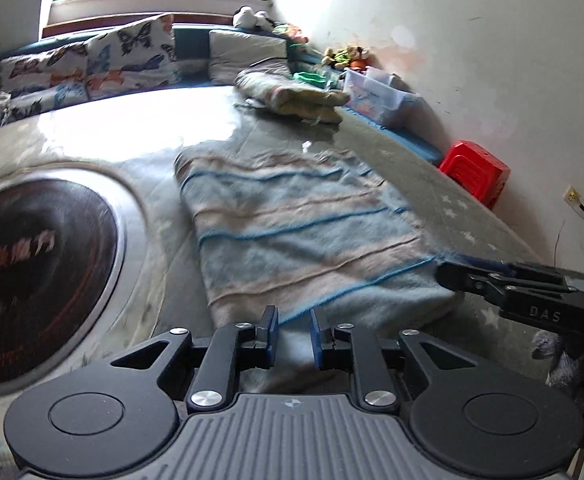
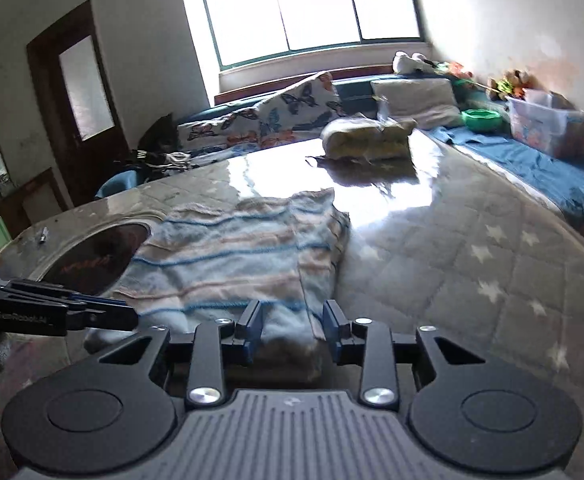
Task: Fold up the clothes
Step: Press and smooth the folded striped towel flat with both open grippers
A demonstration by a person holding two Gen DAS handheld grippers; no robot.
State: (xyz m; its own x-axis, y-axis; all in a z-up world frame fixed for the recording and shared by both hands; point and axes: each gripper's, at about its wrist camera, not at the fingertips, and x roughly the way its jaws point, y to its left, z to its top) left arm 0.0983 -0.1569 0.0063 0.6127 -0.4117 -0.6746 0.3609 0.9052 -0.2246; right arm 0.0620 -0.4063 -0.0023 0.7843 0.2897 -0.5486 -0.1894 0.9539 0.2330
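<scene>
1. Jaws of the left gripper [image 1: 294, 330] stand narrowly apart with the sweater's [image 1: 292, 224] near edge between them; whether they pinch it I cannot tell.
2. Right gripper [image 2: 292, 328] jaws are spread wider, over a folded hem, pads not visibly pressing it.
3. Striped sweater lies partly folded on the table [image 2: 471, 240], just beside a dark round inset [image 1: 32, 272].
4. Step in hand, as I judge: letting go after a fold toward the near edge.
5. Next move likely calls for regripping the near corners and folding the cloth away, keeping edges aligned.
</scene>
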